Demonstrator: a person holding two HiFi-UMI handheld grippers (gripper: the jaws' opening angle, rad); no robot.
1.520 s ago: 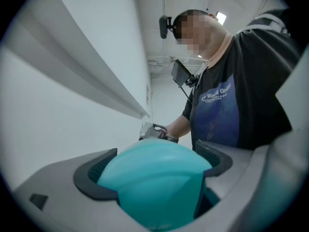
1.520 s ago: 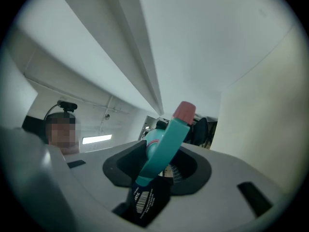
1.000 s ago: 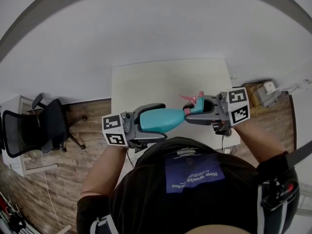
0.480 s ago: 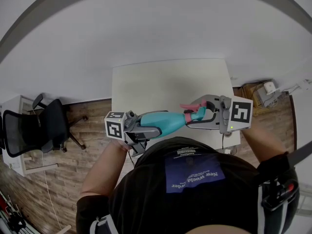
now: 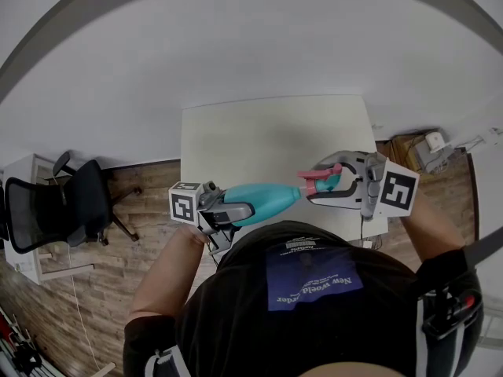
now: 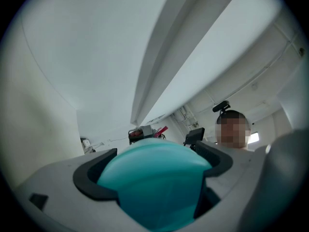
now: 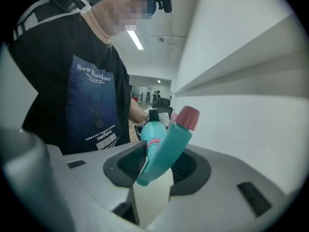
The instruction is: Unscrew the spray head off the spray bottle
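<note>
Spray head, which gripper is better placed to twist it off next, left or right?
Right. The right gripper is shut on the spray head, while the left gripper clamps the bottle body, so left likely serves best as the anchor.

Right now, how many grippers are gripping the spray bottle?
2. The left gripper clamps the bottle round its body, at the head view's left. The right gripper clamps the spray head, at that view's right. No other gripper shows.
</note>
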